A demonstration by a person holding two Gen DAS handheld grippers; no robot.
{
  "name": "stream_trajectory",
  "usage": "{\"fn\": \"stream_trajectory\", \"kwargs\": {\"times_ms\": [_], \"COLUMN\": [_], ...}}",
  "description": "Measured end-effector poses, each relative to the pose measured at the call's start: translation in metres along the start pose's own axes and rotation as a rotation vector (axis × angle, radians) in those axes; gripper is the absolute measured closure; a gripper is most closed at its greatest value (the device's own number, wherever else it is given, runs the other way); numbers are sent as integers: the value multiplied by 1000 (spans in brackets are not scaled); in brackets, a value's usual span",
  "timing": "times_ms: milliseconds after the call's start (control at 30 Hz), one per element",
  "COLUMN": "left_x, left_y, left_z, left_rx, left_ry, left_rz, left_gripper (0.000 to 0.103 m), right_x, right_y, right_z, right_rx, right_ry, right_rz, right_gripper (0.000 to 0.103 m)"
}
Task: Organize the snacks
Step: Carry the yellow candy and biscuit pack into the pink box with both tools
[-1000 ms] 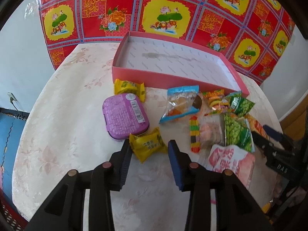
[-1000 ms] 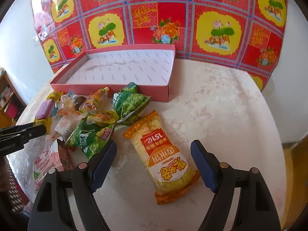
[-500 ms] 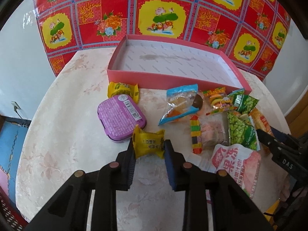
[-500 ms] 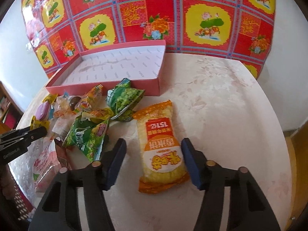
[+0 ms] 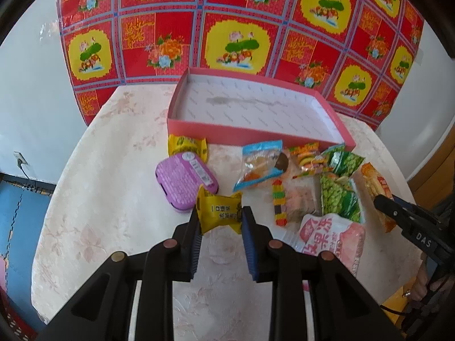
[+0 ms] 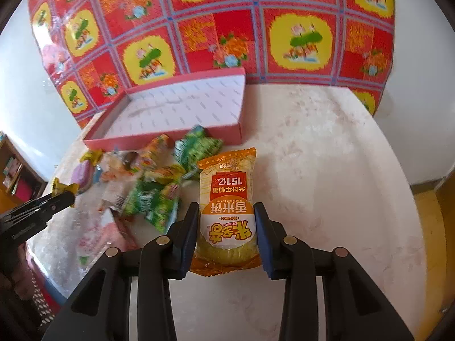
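1. Zero snacks are in the pink box (image 5: 256, 135) so far; its white patterned floor is bare, and it sits at 12 o'clock from both your grippers.
2. Your left gripper (image 5: 220, 217) is clamped on the small yellow packet (image 5: 220, 211), a crinkly pillow-shaped wrapper.
3. Your right gripper (image 6: 226, 224) is closing its jaws, pads pressing the sides of the orange rice cracker pack (image 6: 226, 207), which is glossy, puffy and oblong.
4. Left on the pale floral tablecloth (image 5: 99, 199): a purple tin (image 5: 182, 179) with rounded corners at 10 o'clock of the left gripper, plus green pea bags (image 5: 338, 196) and a pink pouch (image 5: 335, 236) around 2-3 o'clock.
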State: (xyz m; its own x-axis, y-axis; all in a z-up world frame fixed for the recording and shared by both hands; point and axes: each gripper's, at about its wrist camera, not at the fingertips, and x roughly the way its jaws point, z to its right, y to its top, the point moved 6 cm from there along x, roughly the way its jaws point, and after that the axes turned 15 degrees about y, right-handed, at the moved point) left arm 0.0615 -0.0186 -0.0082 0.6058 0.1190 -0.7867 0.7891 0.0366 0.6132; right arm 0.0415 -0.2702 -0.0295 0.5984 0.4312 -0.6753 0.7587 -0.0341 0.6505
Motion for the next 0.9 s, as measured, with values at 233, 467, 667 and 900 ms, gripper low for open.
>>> {"fn": "stream_trajectory", "kwargs": {"times_ms": [233, 467, 667, 900], "left_x": [-1, 5, 13, 29], "left_y": [20, 40, 63, 93], "left_z": [-3, -1, 5, 15], "left_rx": [-12, 11, 31, 49], "left_ry": [-10, -18, -18, -11], "left_rz": [16, 17, 36, 49], "left_gripper": [76, 76, 76, 76], "right_x": [-5, 2, 12, 28], "right_y": [22, 39, 59, 79], "right_z": [-17, -20, -19, -20], "right_rx": [-19, 2, 5, 5], "right_ry": [19, 42, 55, 77], "right_rz": [12, 6, 4, -10], "right_gripper": [65, 65, 65, 65]}}
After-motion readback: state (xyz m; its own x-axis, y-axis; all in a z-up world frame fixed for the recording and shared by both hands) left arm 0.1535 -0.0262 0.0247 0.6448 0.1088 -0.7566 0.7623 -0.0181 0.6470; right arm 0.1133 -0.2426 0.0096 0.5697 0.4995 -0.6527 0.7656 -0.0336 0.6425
